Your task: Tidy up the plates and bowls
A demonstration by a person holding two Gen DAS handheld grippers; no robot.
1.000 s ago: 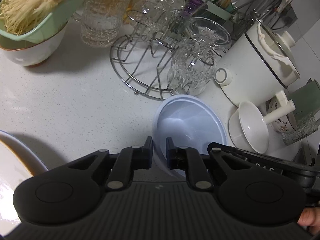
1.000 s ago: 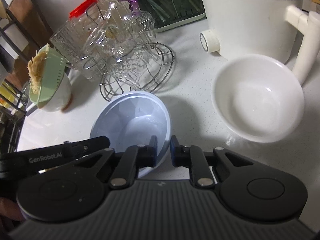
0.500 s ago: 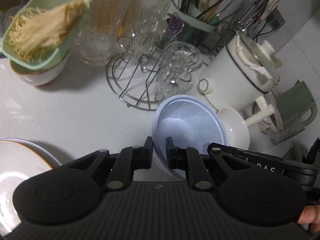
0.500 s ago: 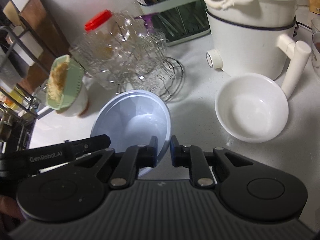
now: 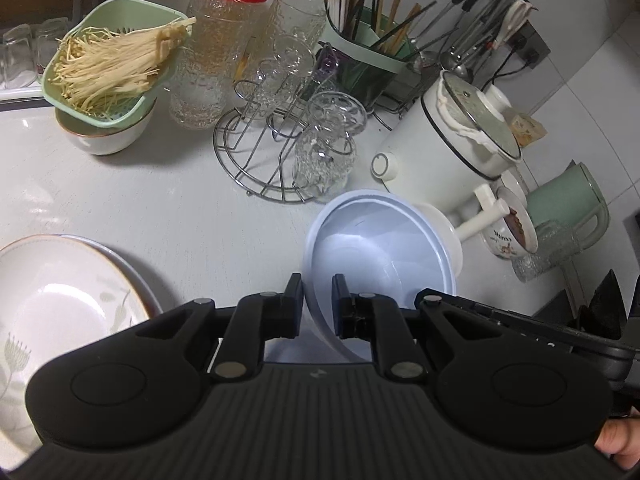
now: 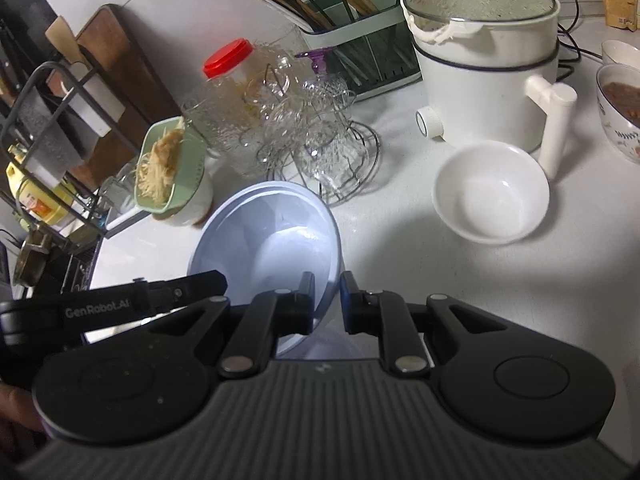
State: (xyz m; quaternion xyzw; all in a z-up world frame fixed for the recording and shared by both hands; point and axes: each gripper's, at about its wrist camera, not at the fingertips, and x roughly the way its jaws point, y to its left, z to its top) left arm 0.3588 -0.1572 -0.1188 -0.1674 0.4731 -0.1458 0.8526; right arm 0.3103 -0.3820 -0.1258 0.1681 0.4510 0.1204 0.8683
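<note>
Countertop [image 5: 120, 200] white, speckled, crowded. Plate stack [image 5: 60, 304] glazed, leaf-patterned, low at my left, nearer my left gripper [image 5: 316, 300]; that is where carry likely heads. Blue bowl [image 5: 380, 256] smooth, faceted, round, no long axis, hangs tilted above counter between my 2 grippers, rim clamped on opposite sides: left pinches 1 edge, right gripper [image 6: 326, 298] other. White bowl [image 6: 492, 192] glossy, small, sits beyond my right.

Pale blue bowl [image 5: 380, 248] tilted, rim pinched between jaws both sides, above counter
</note>
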